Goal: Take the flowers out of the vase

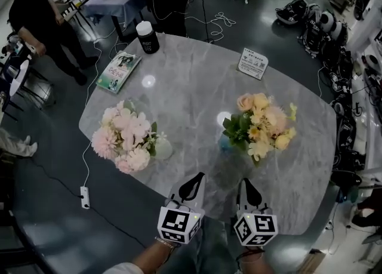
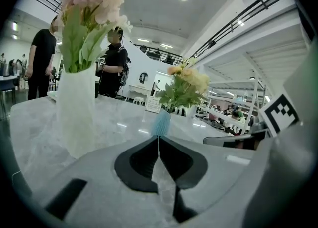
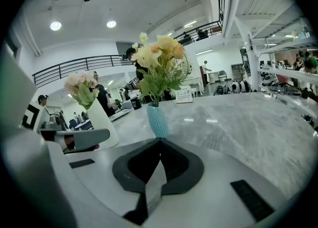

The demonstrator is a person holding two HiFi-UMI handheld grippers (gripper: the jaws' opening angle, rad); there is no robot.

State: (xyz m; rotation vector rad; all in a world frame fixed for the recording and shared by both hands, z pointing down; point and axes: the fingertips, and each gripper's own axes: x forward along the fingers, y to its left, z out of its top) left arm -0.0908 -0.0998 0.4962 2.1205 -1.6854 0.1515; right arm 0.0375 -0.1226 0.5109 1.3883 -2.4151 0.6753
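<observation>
Pink flowers (image 1: pixel 124 137) stand in a white vase (image 1: pixel 162 148) at the table's left; yellow and peach flowers (image 1: pixel 262 125) stand in a small blue vase (image 1: pixel 225 142) at the right. Both grippers hover low at the near table edge, side by side. My left gripper (image 1: pixel 199 176) is shut and empty; in its own view the white vase (image 2: pixel 75 113) is at left and the blue vase (image 2: pixel 161 122) straight beyond the left gripper (image 2: pixel 159 136). My right gripper (image 1: pixel 245 181) is shut and empty; the blue vase (image 3: pixel 158 120) stands just beyond the right gripper (image 3: pixel 159 139).
On the grey marble table (image 1: pixel 191 88) lie a green booklet (image 1: pixel 119 71), a black canister with white lid (image 1: pixel 147 37) and a white sign card (image 1: pixel 253 63) at the far side. People stand beyond the table's far left. A power strip (image 1: pixel 85 197) lies on the floor.
</observation>
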